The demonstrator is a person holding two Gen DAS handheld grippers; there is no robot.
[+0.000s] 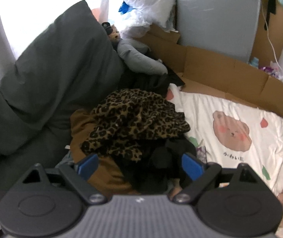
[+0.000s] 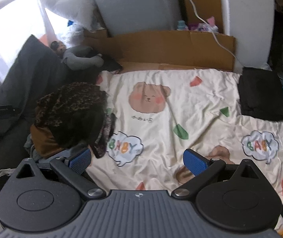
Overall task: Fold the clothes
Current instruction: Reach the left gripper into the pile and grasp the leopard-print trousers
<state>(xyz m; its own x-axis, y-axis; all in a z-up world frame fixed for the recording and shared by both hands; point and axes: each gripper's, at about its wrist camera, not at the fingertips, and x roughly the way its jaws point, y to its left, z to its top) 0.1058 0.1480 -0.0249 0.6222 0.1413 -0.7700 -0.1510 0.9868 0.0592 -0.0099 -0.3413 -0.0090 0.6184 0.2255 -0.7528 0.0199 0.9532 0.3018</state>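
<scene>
Leopard-print garment (image 1: 135,119) is heaped on one clothes pile (image 2: 68,117). "BABY" is read twice on the bedsheet (image 2: 191,103). Left gripper (image 1: 140,163) and right gripper (image 2: 138,158) are held wide open, empty.

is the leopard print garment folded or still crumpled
Crumpled: the leopard print garment lies bunched in loose ridges atop the clothes pile, unfolded.

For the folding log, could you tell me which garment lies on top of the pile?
The leopard-print garment lies on top; the brown garment and the black garment sit beneath it.
</scene>
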